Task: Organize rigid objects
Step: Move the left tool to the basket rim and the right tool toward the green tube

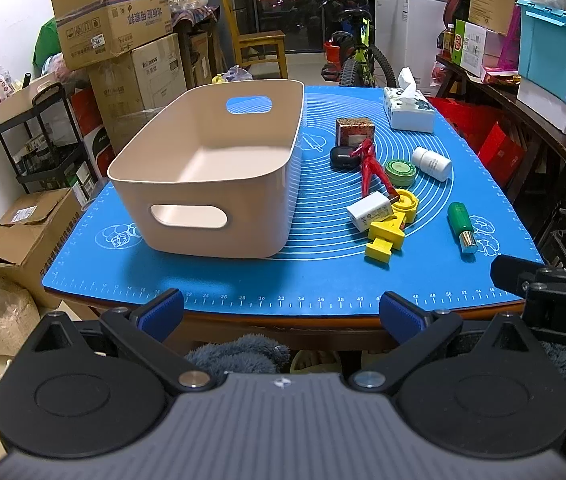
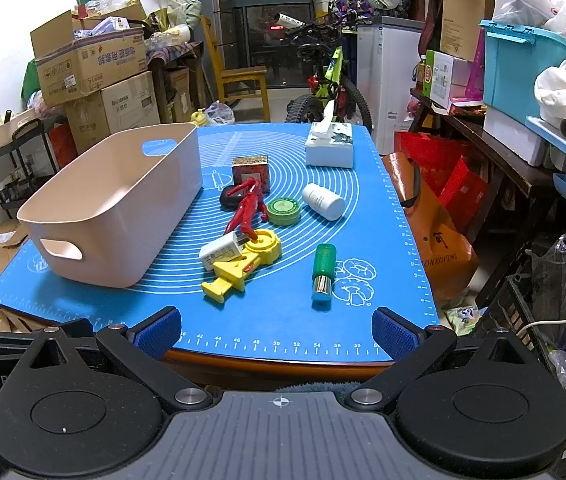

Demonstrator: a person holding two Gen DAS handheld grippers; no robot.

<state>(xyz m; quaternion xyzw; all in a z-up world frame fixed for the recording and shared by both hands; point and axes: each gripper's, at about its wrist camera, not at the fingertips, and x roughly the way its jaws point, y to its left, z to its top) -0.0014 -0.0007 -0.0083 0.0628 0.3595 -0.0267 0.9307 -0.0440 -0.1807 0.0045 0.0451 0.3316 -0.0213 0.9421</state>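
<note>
Both tongs spread, empty: left tongs [image 1: 281,312], right tongs [image 2: 277,332], at surface [image 2: 283,360] near edge. Bin [image 1: 211,168] empty, 10 o'clock. Start: green tube [image 2: 324,270], 12 o'clock, isolated; pinch across body.

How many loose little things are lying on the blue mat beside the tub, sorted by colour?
Red: 1, figure
Yellow: 1, toy
Green: 2, tin, tube
White: 2, bottle, charger
Black: 1, case
Brown: 1, box
Total: 8
</note>
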